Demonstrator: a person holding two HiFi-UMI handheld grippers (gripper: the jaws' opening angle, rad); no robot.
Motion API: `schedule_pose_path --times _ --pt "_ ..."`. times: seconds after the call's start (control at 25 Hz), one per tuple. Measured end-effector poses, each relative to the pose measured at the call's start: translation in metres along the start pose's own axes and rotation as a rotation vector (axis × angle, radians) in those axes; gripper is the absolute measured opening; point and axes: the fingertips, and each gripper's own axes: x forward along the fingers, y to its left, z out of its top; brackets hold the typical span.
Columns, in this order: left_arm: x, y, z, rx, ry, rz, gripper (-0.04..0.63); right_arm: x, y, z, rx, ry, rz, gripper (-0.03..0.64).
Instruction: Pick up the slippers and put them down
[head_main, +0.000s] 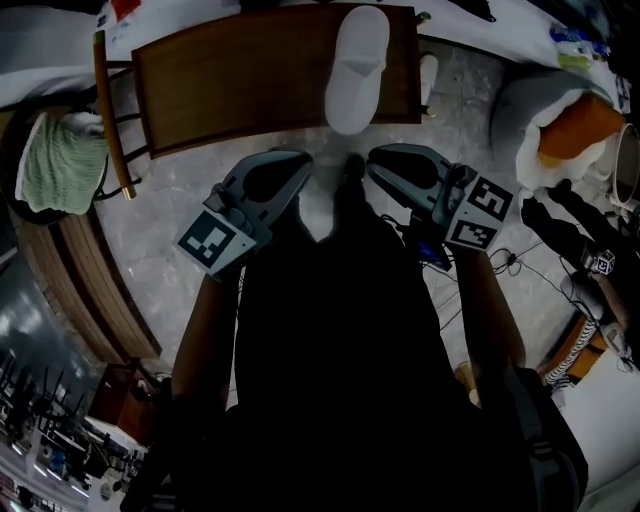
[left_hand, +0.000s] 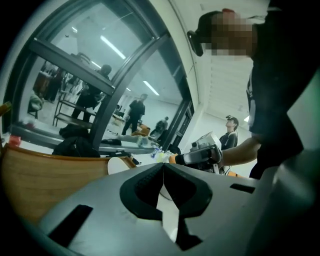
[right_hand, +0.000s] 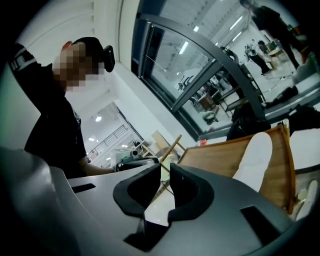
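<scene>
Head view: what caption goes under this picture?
Left gripper and right gripper, both shut, near a white slipper on a wooden chair.

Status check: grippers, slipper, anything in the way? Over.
Left gripper shut, empty. Right gripper shut, empty. White slipper lying on the wooden chair, untouched. Nothing seen between grippers and slipper.

From where I stand, no word, number or brand can be read. The closest things to signs are the black-and-white square patterns on the left marker cube (head_main: 213, 241) and the right marker cube (head_main: 480, 215), both on the near side of the wooden chair (head_main: 250, 80). They are coded blocks, not letters.
</scene>
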Motion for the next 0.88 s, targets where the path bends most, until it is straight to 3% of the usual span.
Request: schedule_pose_path --times 0.28,0.4,0.44,0.72,0.88 --pt "0.02 0.01 -0.034 -0.049 0.06 -0.035 0.012 0.007 -0.045 -0.03 0.222 -0.054 -0.012 0.035" --pt "0.031 0.017 -0.052 -0.068 0.081 -0.055 0.012 0.006 -0.064 -0.048 0.322 -0.056 -0.025 0.136" --pt "0.034 0.019 -0.058 -0.076 0.086 -0.061 0.012 0.005 -0.07 -0.056 0.355 -0.053 -0.032 0.143" --pt "0.047 0.034 -0.091 -0.11 0.095 -0.069 0.012 0.006 -0.098 -0.114 0.55 -0.021 -0.022 0.153" --pt "0.052 0.04 -0.106 -0.08 0.078 -0.076 0.012 0.008 -0.122 -0.141 0.602 -0.022 -0.069 0.153"
